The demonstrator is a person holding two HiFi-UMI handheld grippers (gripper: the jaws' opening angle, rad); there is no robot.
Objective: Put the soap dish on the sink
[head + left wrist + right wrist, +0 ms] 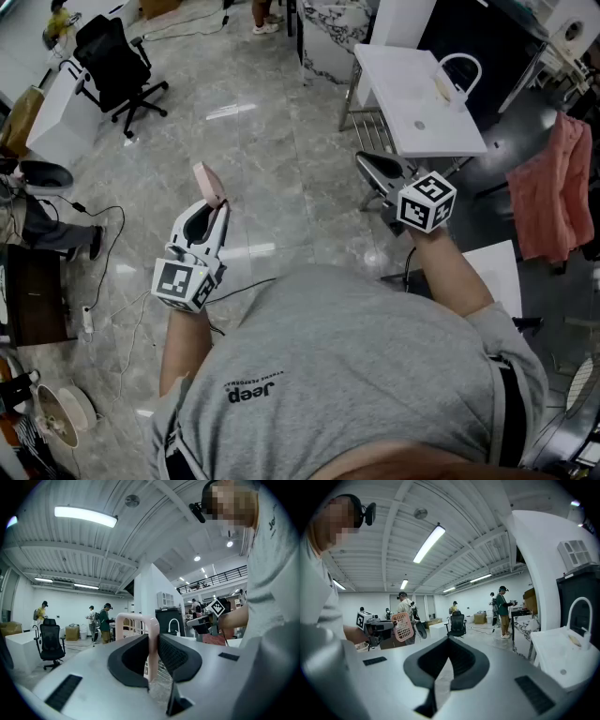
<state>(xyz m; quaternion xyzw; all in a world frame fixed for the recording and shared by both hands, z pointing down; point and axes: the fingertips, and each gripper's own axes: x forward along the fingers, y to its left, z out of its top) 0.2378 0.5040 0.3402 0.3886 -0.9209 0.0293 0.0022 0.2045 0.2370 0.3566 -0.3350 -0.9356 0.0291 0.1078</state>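
My left gripper [215,202] is shut on a pink slatted soap dish [208,182], which stands on edge between the pads and sticks out past the tips. In the left gripper view the soap dish [136,618] rises from between the left gripper's [152,649] dark pads. My right gripper [364,161] is shut and holds nothing; it hovers just in front of the white sink [424,111]. In the right gripper view the right gripper [449,654] has its pads together, the sink [565,660] with its arched faucet [580,615] lies at the right, and the soap dish [402,626] shows far left.
A metal rack [371,131] stands under the sink's near side. A pink cloth [553,187] hangs at the right. A black office chair [117,67] and a white desk [58,111] are at the upper left. Cables run over the marble floor [272,141]. Several people stand far off.
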